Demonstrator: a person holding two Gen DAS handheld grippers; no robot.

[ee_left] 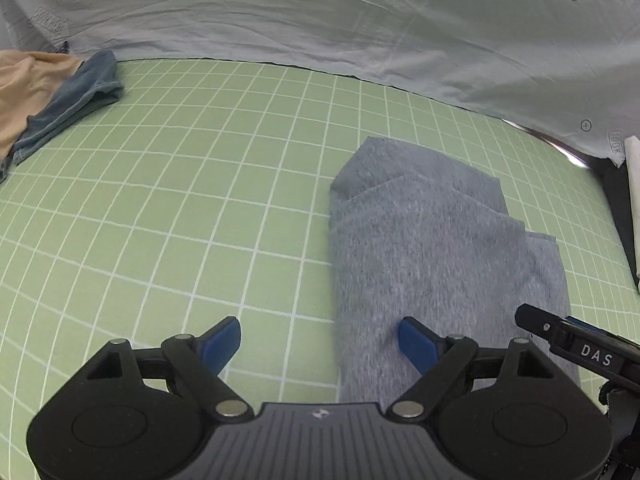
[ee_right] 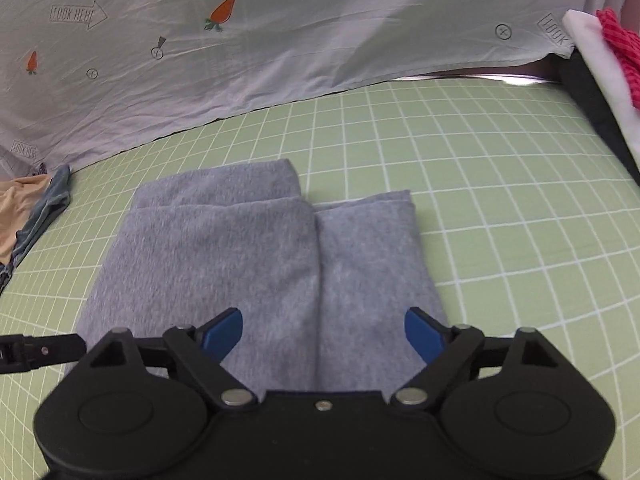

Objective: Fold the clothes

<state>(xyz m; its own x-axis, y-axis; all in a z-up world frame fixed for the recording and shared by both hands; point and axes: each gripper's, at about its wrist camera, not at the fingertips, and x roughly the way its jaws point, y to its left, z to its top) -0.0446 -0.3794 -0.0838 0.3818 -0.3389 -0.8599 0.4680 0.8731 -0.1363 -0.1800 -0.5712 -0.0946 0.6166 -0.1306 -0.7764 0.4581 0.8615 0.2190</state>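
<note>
Grey garment (ee_right: 256, 264) lies folded in stacked layers on the green mat (ee_right: 500, 208). Left gripper (ee_left: 320, 344) and right gripper (ee_right: 323, 334) both gape wide, holding nothing.

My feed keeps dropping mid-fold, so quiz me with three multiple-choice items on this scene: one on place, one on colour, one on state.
1. Where do the unfolded clothes lie relative to the grey garment?
A. Far left of the mat
B. On top of it
C. Under it

2. What colour is the gridded mat?
A. Green
B. Red
C. Black

3. How do the jaws of the right gripper stand?
A. Shut on cloth
B. Open, holding nothing
C. Out of view

Answers:
1. A: the tan cloth and blue cloth sit at the mat's far left edge.
2. A: pale green with white lines.
3. B: the blue pads are spread apart above the grey garment.
</note>
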